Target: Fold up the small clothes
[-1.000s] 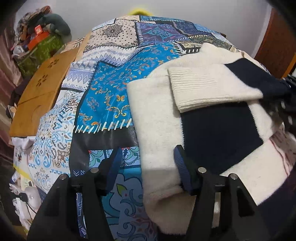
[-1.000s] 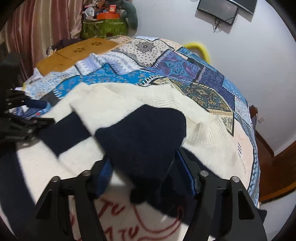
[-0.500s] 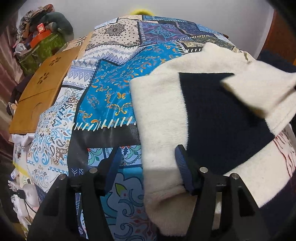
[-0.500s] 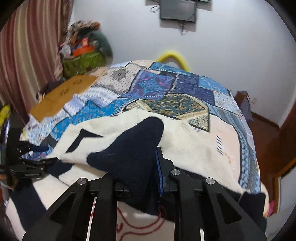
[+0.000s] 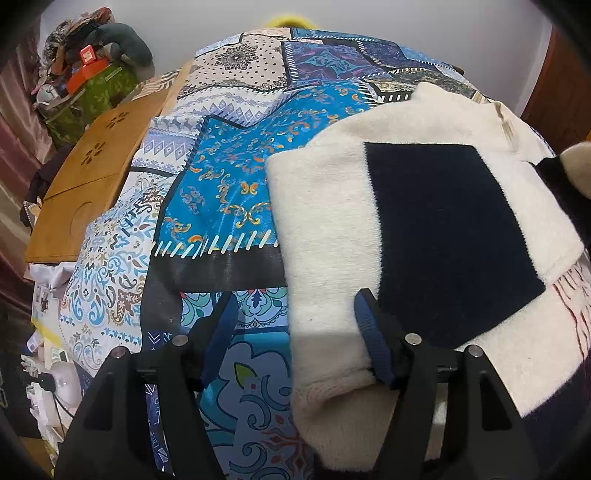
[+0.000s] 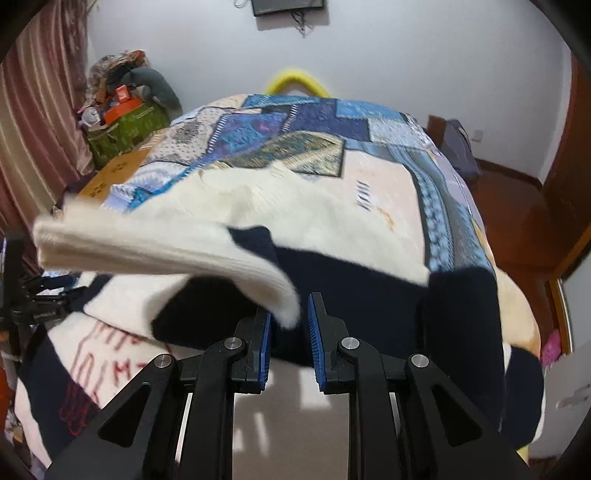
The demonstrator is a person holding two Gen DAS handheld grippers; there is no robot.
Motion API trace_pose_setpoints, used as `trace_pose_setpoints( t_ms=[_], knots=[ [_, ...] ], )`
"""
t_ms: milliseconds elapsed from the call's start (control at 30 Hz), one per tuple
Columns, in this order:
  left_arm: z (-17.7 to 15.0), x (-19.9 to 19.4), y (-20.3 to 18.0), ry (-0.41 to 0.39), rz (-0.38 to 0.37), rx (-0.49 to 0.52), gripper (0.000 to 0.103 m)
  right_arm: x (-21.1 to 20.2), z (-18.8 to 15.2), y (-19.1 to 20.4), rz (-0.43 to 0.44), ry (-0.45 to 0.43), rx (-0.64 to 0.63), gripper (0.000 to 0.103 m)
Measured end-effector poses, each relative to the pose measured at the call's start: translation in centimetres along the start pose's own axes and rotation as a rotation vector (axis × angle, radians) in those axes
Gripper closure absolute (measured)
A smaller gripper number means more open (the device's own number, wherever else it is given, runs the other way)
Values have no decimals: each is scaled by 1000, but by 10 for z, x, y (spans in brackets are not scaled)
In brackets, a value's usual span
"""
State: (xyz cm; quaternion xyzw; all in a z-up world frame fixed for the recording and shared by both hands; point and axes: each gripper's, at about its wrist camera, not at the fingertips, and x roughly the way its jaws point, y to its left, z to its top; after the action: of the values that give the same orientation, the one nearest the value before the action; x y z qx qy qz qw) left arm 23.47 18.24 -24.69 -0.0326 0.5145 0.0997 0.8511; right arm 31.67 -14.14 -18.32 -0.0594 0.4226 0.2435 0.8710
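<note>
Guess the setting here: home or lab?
Most likely a home bedroom: a bed under a patchwork quilt, a striped curtain, a wall-mounted screen, and a cluttered pile in the corner.

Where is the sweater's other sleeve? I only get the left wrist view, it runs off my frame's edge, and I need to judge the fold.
Observer: The right gripper is shut on the sleeve, holding it up above the sweater.
Operator: And which way does its end point?
Observer: The cream ribbed cuff sticks out free to the left in the right wrist view, clear of the fabric below.
</note>
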Motion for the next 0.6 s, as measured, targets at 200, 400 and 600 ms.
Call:
trace_pose_setpoints(
  t_ms=[200,400,600],
  knots=[
    [1,0,-1,-1,25,16,34,-9,-17,-28,-19,7,94,87],
    [1,-2,-1,-7,29,22,34,-19,-28,-47,-58,30,107,87],
    [12,-14,-5,1,50,50,35,-52,-30,-62,-56,-22,117,85]
  ],
)
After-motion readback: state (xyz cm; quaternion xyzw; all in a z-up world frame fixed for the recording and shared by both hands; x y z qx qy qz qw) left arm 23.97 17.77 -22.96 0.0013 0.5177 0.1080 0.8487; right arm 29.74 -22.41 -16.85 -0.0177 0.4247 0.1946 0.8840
